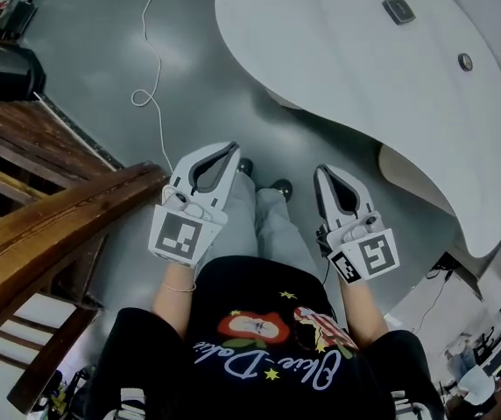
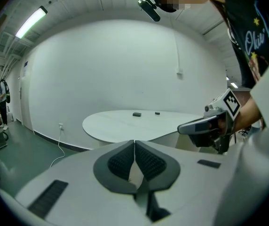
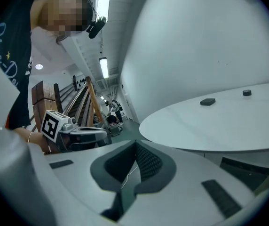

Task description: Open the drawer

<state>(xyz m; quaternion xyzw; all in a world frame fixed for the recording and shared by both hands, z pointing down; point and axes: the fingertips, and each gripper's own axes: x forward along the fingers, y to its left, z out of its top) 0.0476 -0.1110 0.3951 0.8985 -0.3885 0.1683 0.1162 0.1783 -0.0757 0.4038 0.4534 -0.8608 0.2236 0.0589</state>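
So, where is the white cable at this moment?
In the head view, the white cable lies on the grey floor at the upper left, between the wooden structure and the white table, running down toward the left gripper.

We look from the head steeply down, with the white table [image 1: 364, 68] just ahead. The cameras on the left gripper [image 1: 232, 147] and the right gripper [image 1: 321, 171] face that table almost level, from near; all three views share its top.
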